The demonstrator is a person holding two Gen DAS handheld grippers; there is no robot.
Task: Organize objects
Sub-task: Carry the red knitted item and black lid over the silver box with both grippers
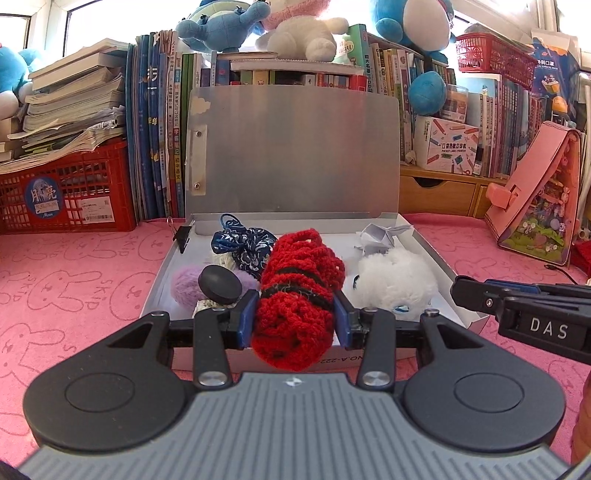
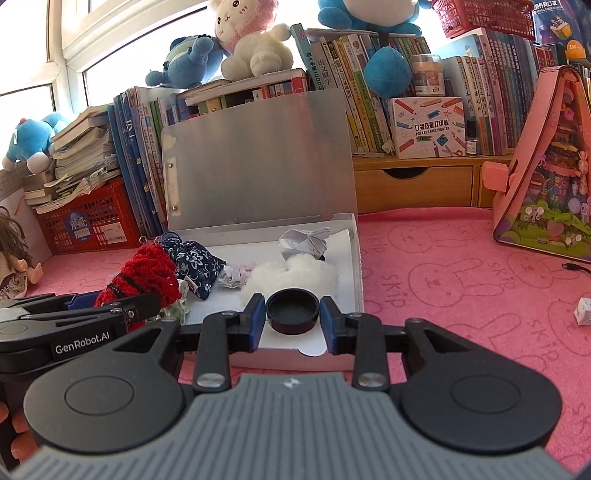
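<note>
On the pink bunny-print cloth (image 1: pixel 74 280) sits a shallow white box (image 1: pixel 458 291), its silver lid (image 1: pixel 291 147) propped upright against a row of books (image 1: pixel 155 122).

Left gripper (image 1: pixel 295 319): blue pads pressed into both sides of a red crocheted piece (image 1: pixel 299 299) with black stripes. The piece stands up between the fingers at the box's near edge, its lower end hanging just over the front wall.

Right gripper (image 2: pixel 293 319): fingers set against either side of a black round lid (image 2: pixel 293 310), hollow side up, pinching it above the near right part of the box floor. From the left wrist view the tip of this right tool shows at the box's right wall.

Inside the box:
- blue floral pouch (image 1: pixel 245 247), toward the rear left, just behind the red piece
- lilac fluffy ball (image 1: pixel 186 286), near left
- black disc (image 1: pixel 219 286) leaning against the lilac ball
- white fluffy toy (image 1: pixel 395 280), right half
- crumpled white paper (image 1: pixel 380 236), behind the white toy, near the rear wall

A black binder clip (image 1: pixel 183 236) grips the box's left wall at the back.

Surroundings: red plastic crate (image 1: pixel 70 199) with stacked papers to the left; pink toy house (image 1: pixel 539 206) to the right; plush animals (image 1: pixel 295 33) atop the books.
</note>
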